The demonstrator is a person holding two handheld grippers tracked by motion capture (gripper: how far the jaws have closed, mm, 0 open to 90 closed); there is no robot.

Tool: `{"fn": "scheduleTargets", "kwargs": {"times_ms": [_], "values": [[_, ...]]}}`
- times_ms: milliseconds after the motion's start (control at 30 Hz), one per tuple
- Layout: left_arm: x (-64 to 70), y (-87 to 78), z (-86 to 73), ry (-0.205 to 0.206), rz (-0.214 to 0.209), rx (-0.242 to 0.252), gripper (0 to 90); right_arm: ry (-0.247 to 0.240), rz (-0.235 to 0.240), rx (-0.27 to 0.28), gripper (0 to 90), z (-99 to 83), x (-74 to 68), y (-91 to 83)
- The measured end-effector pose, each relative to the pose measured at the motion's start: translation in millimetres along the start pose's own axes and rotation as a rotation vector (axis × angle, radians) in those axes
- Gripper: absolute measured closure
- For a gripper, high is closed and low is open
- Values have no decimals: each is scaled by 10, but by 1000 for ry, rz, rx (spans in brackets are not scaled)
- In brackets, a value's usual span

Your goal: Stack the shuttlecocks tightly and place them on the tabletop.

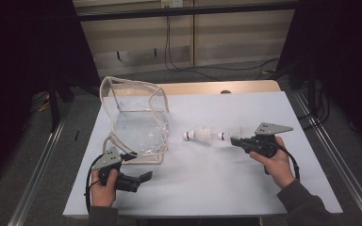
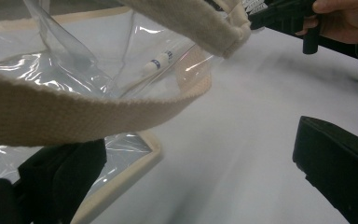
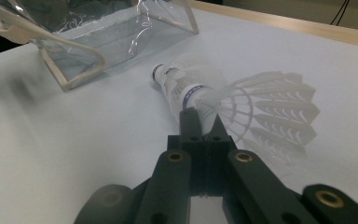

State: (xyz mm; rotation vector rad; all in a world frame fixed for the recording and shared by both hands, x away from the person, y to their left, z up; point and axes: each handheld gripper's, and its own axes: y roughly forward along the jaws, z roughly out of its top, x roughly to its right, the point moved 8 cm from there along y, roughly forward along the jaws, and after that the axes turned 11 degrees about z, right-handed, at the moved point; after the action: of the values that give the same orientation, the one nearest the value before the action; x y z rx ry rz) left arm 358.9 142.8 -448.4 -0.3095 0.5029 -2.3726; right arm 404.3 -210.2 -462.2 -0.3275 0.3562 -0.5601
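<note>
A clear plastic bag point(image 1: 136, 117) with beige trim stands open at the table's left. Two white shuttlecocks lie to its right. The left shuttlecock point(image 1: 198, 135) lies free; in the right gripper view it point(image 3: 165, 74) is just behind the held one. My right gripper point(image 1: 234, 139) is shut on the right shuttlecock point(image 1: 227, 135), the jaws point(image 3: 198, 119) pinching it just behind the cork, feathers point(image 3: 270, 105) fanning right. My left gripper point(image 1: 139, 165) stands wide open at the bag's near corner. The bag's beige strap point(image 2: 74, 116) crosses in front of its jaws point(image 2: 200, 177).
A white sheet point(image 1: 207, 188) covers the table, with a wooden strip point(image 1: 245, 87) at the far edge. Metal rails point(image 1: 339, 160) run along both sides. Cables point(image 1: 179, 61) hang behind the table. In the left gripper view, the right gripper point(image 2: 284, 14) and its hand are at upper right.
</note>
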Motion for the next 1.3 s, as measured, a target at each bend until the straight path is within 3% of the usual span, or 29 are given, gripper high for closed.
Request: {"fn": "scheduleTargets", "kwargs": {"times_ms": [1300], "values": [[1, 9, -4, -2, 5, 1, 28, 11, -4, -11, 900, 10, 45, 156]]}}
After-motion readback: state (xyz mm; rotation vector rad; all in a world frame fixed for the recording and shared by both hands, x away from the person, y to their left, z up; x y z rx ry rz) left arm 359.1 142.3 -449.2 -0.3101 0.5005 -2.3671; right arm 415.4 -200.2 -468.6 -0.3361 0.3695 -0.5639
